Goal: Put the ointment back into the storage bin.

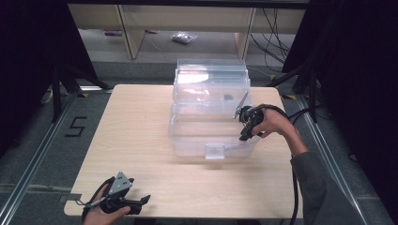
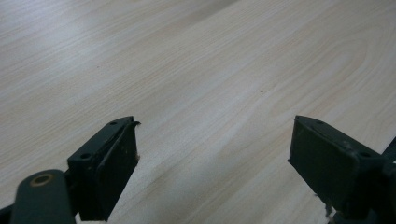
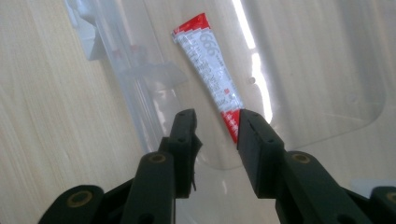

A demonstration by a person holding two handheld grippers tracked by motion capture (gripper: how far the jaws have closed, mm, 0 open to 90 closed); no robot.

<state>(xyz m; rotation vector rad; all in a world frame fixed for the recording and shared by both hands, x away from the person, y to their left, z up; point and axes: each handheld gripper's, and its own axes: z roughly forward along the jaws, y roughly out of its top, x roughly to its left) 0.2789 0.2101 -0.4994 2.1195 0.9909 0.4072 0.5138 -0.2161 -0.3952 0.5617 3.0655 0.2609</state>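
High view: a clear plastic box (image 1: 210, 110) stands at the middle of the wooden table (image 1: 136, 136), its lid raised at the back. The right gripper (image 1: 245, 133) sits at the box's right edge, right of centre in the frame, held by a hand (image 1: 274, 123) whose grey sleeve runs down to the lower right. The left gripper (image 1: 143, 200) rests at the lower left near the table's front edge, well apart from the box, with a hand (image 1: 101, 213) around it.

Left gripper view: the two black jaws rise from the lower corners and stand wide apart, released, with bare wood between them.

Right gripper view: a red and white tube (image 3: 208, 70) lies on the floor of the box, slanting from the upper middle down toward the centre. Its lower red end sits just beside the inner face of the jaw on the right. The jaws stand a little apart, and the pads do not press on the tube. The box wall (image 3: 116, 79) runs down the left.
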